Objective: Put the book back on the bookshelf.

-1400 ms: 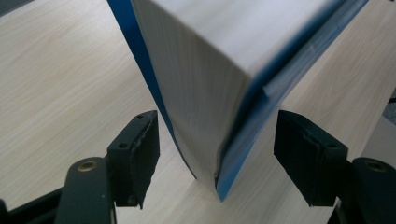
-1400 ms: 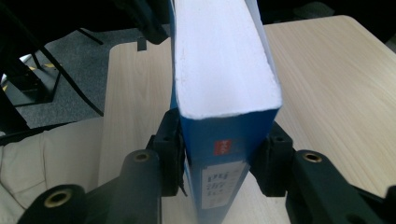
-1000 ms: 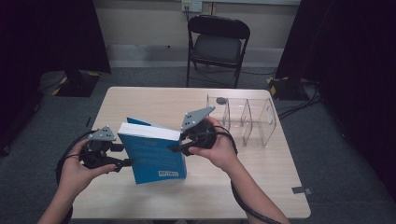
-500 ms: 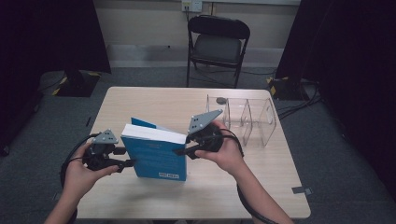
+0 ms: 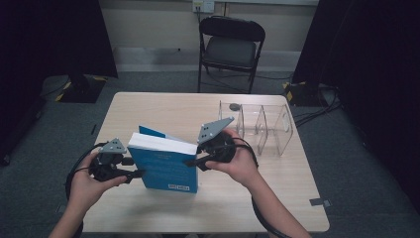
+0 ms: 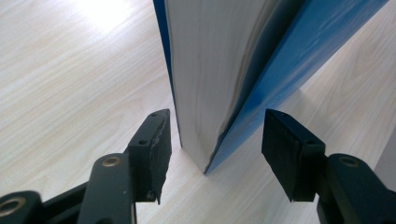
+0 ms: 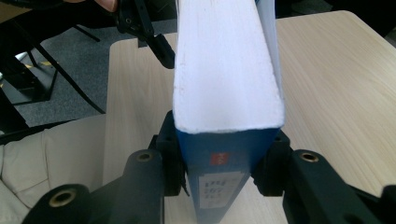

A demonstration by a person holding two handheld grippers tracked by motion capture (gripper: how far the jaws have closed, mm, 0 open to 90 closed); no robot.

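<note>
Blue book [image 5: 166, 166] stood upright on the desk [image 5: 163, 106], clamped at the spine by the right gripper [image 5: 194, 161] to keep it from toppling. Left gripper [image 5: 139, 173] astride the page edge (jaws just closing in, pads not yet touching), probably to share the hold.

Your 2 black tongs, left [image 5: 140, 173] and right [image 5: 190, 162], each carry a grey 3-cornered plate on top, brass-ringed screw holes along the arms, flat black pads [image 6: 154, 144] and a looping black cable.
</note>
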